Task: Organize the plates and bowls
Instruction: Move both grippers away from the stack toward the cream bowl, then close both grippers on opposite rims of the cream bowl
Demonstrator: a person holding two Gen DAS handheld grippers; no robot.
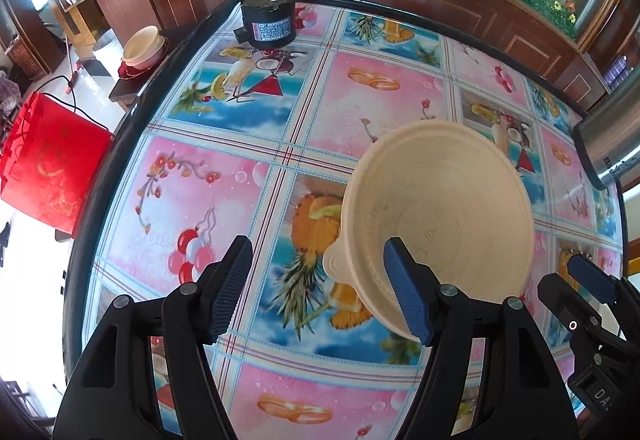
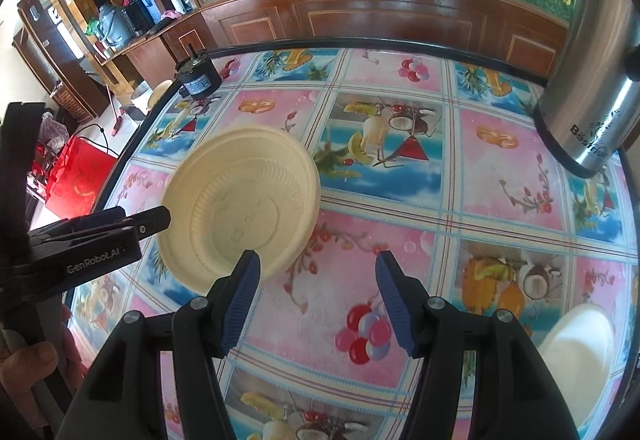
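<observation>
A cream bowl [image 1: 440, 216] with a small tab on its rim rests on the flower-and-fruit tablecloth [image 1: 224, 168]. My left gripper [image 1: 318, 242] hangs over its left edge, open. Its right finger [image 1: 408, 292] stands in front of the bowl's near wall; its left finger is well clear, over the cloth. In the right wrist view the same bowl [image 2: 240, 204] lies ahead to the left, with the left gripper [image 2: 156, 220] tip at its rim. My right gripper [image 2: 318, 256] is open over bare cloth, its left finger beside the bowl's near rim. A second pale dish [image 2: 576, 352] sits at the table's right edge.
A black motor [image 1: 268, 24] stands at the far table edge. A steel urn [image 2: 592, 80] stands far right. Several stacked bowls [image 1: 142, 48] rest on a low stand beyond the table, near a red bag [image 1: 52, 164] on the floor. A hand [image 2: 36, 360] shows lower left.
</observation>
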